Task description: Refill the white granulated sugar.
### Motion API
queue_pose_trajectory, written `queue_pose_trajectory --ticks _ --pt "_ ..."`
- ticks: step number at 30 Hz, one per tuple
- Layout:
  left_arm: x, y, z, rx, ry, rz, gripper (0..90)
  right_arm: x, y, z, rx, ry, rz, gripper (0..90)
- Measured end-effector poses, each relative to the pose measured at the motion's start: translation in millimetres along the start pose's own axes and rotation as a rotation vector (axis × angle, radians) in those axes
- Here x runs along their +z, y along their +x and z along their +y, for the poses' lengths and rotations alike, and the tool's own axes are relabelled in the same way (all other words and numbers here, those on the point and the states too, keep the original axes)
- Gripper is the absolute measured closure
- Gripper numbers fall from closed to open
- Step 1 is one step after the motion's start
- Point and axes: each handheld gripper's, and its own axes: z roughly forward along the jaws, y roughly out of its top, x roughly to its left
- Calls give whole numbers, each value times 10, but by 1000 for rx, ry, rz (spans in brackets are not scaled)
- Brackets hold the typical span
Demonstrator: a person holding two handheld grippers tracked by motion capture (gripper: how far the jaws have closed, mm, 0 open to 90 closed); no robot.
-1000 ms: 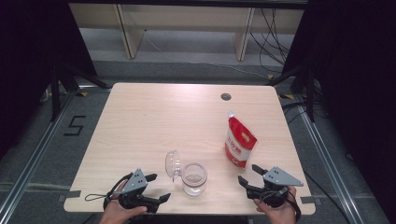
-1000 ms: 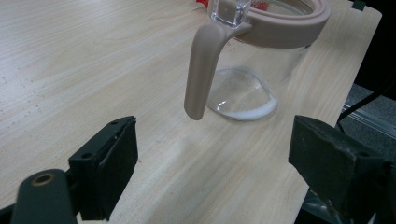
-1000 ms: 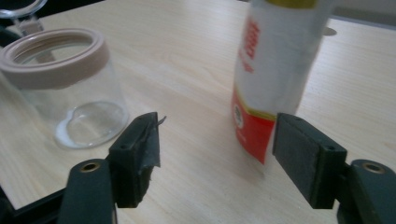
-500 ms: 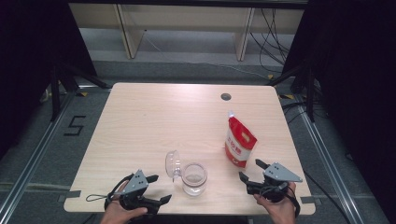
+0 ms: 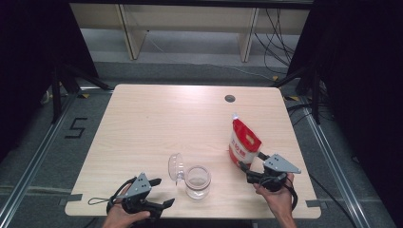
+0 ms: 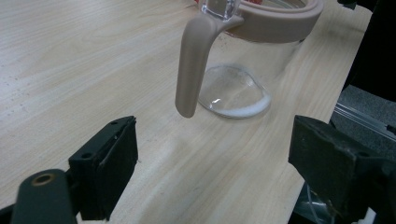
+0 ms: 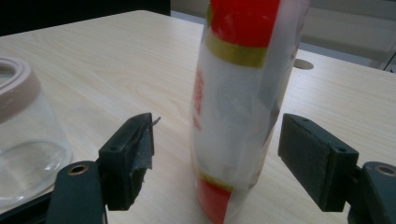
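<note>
Red-white pouch [image 7: 238, 107] upright, translucent side, between wide-open right gripper [image 7: 215, 158] jaws, just closing, untouched; glass jar [image 5: 197, 181] lid open, white residue; left gripper [image 6: 210, 172] wide open, empty

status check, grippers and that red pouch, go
Right gripper open, jaws astride red pouch, not touching. Left gripper open, idle by glass jar. Nothing blocking.

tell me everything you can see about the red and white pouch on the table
The pouch is a soft plastic stand-up bag, red at top and bottom, with a gold band and a white, partly see-through middle, plus a small spout at its upper corner. It stands upright on the wooden table, right of the glass jar. The right hand-held gripper has its open jaws on either side of the base, pads not pressing.
</note>
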Motion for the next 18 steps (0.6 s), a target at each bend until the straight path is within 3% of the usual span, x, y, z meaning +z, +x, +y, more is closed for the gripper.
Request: queue_pose_trajectory --ticks 3,4,6,7,10,11,14,15,18 --pt "-14 27 10 18 4 6 154 44 -10 4 11 9 3 289" --pt "-14 23 2 -2 11 13 154 62 -4 5 24 7 0 290" --pt "-6 17 1 -4 12 12 154 97 -1 8 35 12 -7 301" --pt "-9 15 2 4 19 18 154 131 -38 14 -5 4 6 301" --pt "0 24 0 28 10 12 154 184 -24 18 10 2 -2 301" --pt "7 10 -7 -1 5 15 154 202 -37 21 6 -1 -1 301" --pt "3 17 -10 0 13 19 154 238 -21 29 20 -5 -14 306" --pt "2 17 -11 2 15 19 154 270 -45 33 -11 -21 -2 317" --pt "3 18 -12 7 19 21 154 294 -42 33 11 -19 -13 338"
